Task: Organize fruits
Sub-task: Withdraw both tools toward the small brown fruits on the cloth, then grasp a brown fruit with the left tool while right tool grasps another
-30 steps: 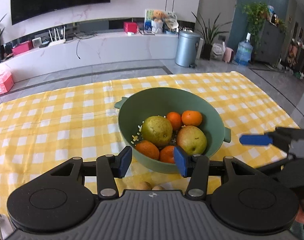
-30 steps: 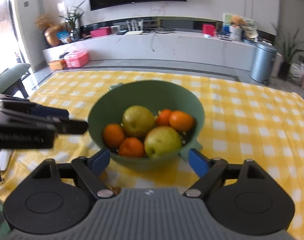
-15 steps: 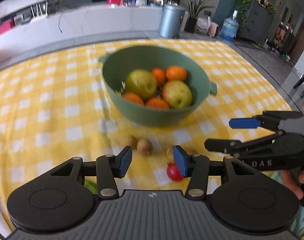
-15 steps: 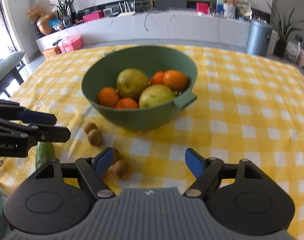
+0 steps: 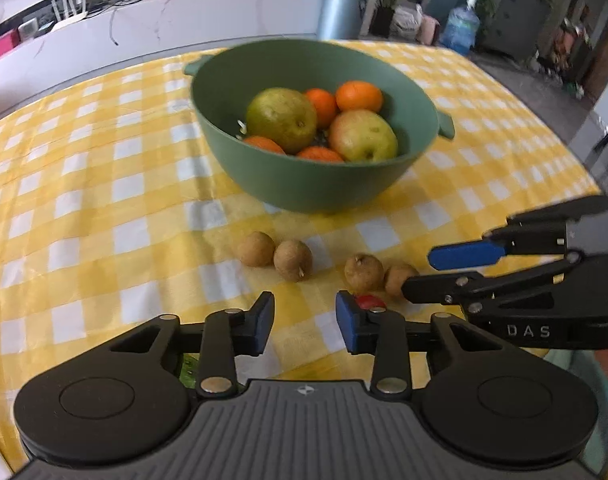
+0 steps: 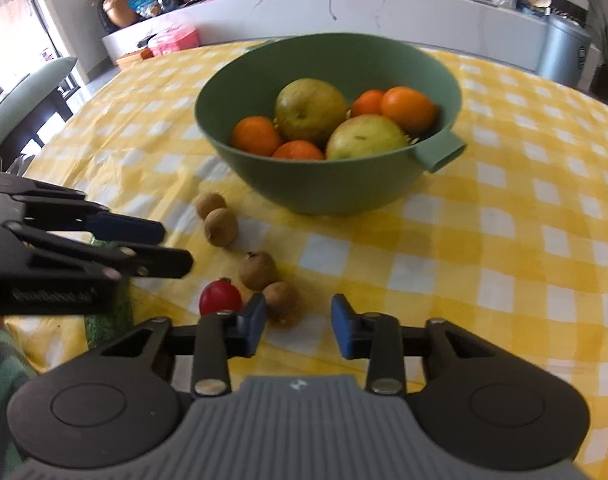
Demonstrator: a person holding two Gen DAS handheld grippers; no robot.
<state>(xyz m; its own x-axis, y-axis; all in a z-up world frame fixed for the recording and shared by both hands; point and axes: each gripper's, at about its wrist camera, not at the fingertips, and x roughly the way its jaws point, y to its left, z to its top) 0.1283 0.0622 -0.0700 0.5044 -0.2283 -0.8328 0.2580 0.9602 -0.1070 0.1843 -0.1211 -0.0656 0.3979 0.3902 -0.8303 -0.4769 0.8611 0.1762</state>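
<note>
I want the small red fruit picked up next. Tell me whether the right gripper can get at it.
Probably yes. The small red fruit lies bare on the yellow checked tablecloth, just left of the open right gripper. A small brown round fruit sits close beside it, so space is tight.

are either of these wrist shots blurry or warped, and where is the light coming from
Left wrist view: fisheye bends the counter behind; the bowl looks slightly smeared. Right wrist view: bright window glare at upper left, soft bowl shadow on the tablecloth.
</note>
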